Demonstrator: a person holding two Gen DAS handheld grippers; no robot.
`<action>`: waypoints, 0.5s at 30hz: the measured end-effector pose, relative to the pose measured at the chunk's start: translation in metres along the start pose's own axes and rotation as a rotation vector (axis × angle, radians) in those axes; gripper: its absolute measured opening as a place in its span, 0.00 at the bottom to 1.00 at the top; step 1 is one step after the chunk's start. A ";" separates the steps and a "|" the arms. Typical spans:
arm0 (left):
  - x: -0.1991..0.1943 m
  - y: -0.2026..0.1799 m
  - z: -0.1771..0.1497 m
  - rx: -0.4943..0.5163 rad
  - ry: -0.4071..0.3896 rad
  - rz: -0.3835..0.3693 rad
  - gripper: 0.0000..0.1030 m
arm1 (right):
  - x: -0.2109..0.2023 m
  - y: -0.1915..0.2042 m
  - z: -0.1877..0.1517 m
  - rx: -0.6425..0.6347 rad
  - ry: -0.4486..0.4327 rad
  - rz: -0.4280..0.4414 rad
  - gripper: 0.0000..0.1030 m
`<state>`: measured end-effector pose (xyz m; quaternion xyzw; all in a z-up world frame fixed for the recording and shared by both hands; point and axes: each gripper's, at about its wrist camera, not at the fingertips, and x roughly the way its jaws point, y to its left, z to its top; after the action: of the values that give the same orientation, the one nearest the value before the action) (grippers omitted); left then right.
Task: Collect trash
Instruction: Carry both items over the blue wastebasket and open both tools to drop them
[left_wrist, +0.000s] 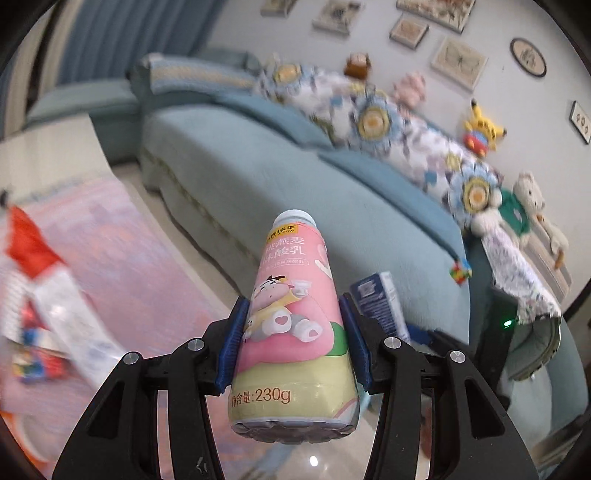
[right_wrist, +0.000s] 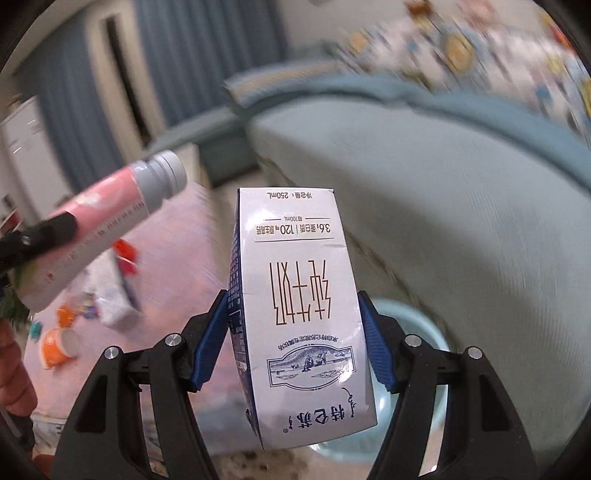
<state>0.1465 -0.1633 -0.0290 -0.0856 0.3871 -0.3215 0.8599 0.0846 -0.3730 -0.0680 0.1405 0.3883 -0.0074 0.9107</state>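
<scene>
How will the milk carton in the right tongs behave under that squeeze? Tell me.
The milk carton is thin paperboard, so it probably dents under a hard squeeze. It looks light, likely empty trash. The right tongs grip flat faces, so slipping seems unlikely.

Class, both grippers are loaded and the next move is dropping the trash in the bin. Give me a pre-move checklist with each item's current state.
1. Left gripper jaws clamp the pink yogurt bottle: ok.
2. Right gripper jaws clamp the milk carton: ok.
3. Bottle cap on: ok.
4. Light blue bin in sight below the carton: ok.
5. Bin has room inside: cannot tell.
6. Rug free of litter: not ok, an orange cup remains.
</scene>
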 end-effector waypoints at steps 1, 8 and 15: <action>0.020 -0.004 -0.005 -0.001 0.040 -0.003 0.46 | 0.009 -0.008 -0.008 0.025 0.030 -0.015 0.62; 0.102 -0.017 -0.056 0.046 0.259 0.011 0.46 | 0.079 -0.071 -0.070 0.203 0.297 -0.104 0.62; 0.124 -0.015 -0.077 0.088 0.337 0.021 0.48 | 0.100 -0.098 -0.090 0.285 0.385 -0.133 0.63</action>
<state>0.1449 -0.2436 -0.1519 0.0114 0.5124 -0.3390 0.7889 0.0786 -0.4338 -0.2229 0.2406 0.5579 -0.0953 0.7885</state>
